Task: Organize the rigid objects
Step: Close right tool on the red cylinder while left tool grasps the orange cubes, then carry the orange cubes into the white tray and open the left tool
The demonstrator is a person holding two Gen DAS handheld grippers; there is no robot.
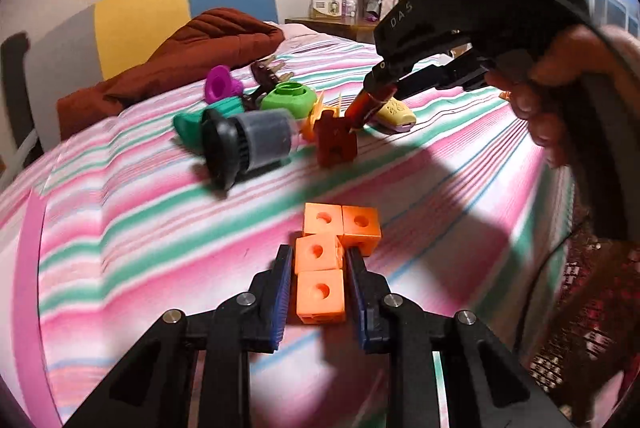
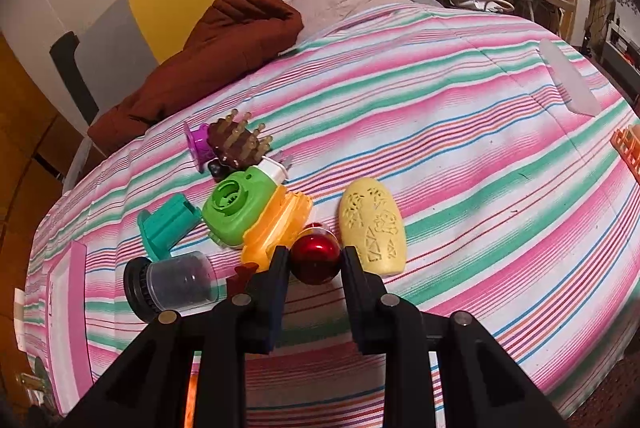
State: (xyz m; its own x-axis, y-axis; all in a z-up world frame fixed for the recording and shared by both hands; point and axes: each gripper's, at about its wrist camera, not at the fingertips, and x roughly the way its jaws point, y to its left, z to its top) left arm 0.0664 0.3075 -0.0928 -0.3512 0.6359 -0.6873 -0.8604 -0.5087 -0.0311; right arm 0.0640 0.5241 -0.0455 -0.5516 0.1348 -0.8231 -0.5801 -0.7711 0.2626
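The bed (image 2: pixel 460 116), in its pink and green striped cover, fills both views, a brown blanket (image 2: pixel 224 44) bunched upper left. Low centre, the left gripper (image 1: pixel 318 268) clamps the orange blocks (image 1: pixel 320 268). The right gripper (image 2: pixel 315 260) grasps a red ball (image 2: pixel 315 258) beside the toy pile; I'd lower it gently, since it may roll.

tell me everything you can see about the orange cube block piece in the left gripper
The orange block piece is four glossy plastic cubes joined in a bent chain, each with a round hole on its upper face. The left gripper is shut on the nearer cubes, its blue-padded fingers pressing both sides. The far cubes stick out past the fingertips over the striped bedspread.
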